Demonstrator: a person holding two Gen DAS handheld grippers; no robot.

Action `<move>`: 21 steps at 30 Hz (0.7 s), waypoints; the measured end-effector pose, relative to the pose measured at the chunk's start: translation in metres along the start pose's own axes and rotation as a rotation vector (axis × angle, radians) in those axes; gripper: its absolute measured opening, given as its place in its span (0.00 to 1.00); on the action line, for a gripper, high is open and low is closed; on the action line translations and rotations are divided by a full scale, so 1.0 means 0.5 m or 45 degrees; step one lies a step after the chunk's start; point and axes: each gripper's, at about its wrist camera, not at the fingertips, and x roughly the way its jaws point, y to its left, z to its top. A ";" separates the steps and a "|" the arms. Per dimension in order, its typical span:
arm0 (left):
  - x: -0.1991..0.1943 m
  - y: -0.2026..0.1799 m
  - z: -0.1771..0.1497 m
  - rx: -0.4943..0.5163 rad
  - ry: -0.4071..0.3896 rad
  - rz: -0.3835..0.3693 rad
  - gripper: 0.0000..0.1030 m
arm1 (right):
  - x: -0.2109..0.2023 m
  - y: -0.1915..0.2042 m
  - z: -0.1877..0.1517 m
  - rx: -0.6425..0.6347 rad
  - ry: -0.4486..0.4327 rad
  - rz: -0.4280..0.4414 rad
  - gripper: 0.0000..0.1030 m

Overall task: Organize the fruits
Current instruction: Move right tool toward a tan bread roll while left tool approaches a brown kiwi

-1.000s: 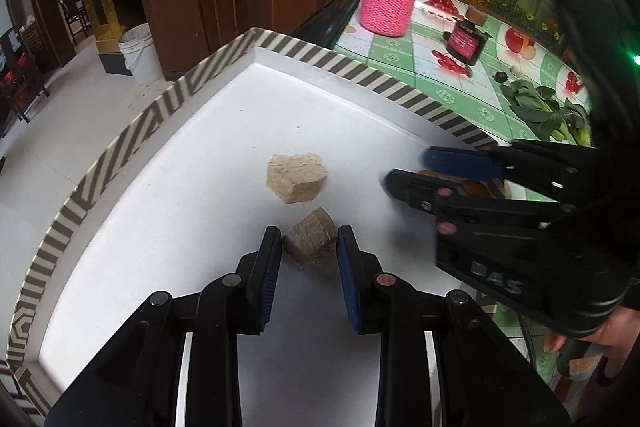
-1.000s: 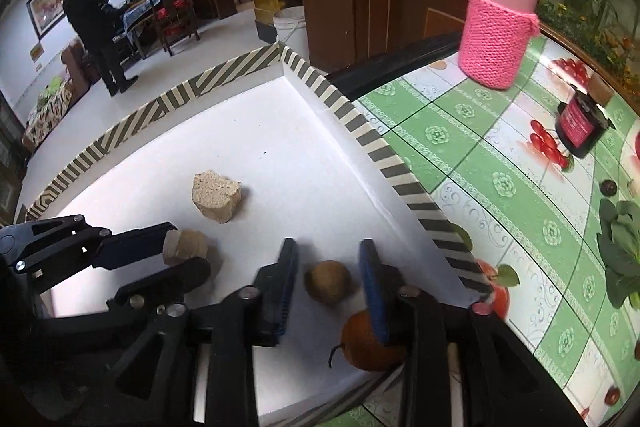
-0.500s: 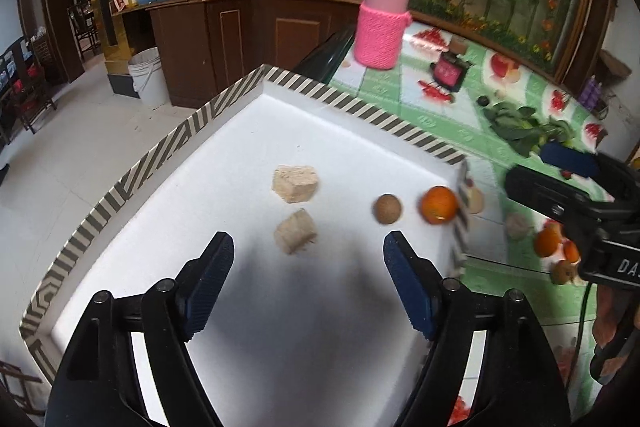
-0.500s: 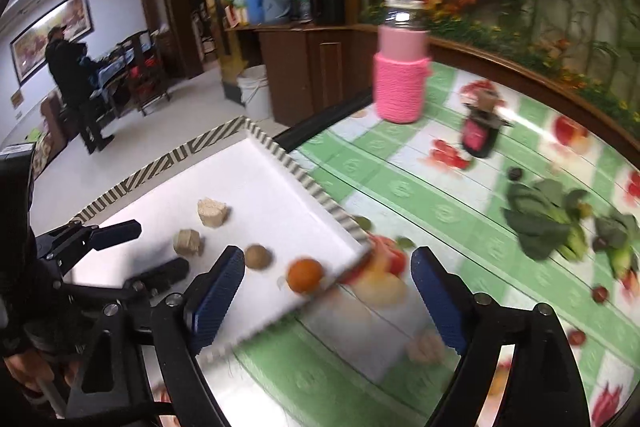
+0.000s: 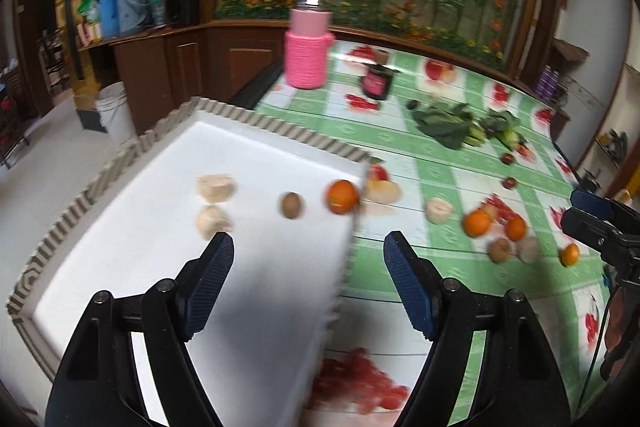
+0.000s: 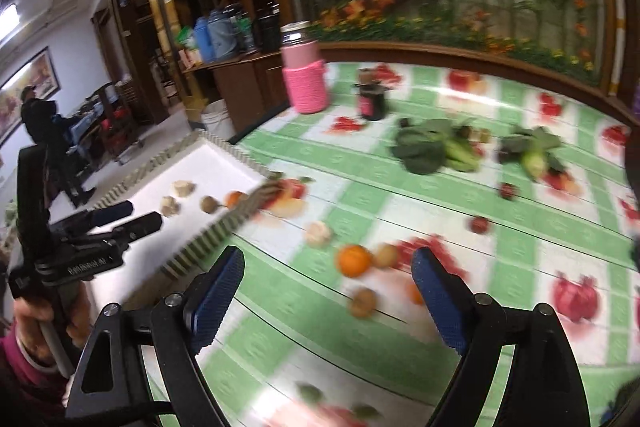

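Dim indoor light, heavy motion blur, fisheye bending, dark corners.

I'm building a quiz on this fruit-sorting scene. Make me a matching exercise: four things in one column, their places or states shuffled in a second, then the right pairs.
Things:
1. brown round fruit
2. pink knitted jar
3. leafy greens
4. left gripper

Places or states:
A. standing upright on the tablecloth beyond the white tray
B. lying in the tray between an orange and two pale chunks
C. jaws apart, nothing between them
D. lying on the green checked tablecloth, right of the small dark jar

Pairs: 1-B, 2-A, 3-D, 4-C
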 end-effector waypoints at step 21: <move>0.059 -0.254 -0.032 0.325 0.163 -0.247 0.75 | -0.036 -0.134 -0.120 0.031 0.124 -0.093 0.77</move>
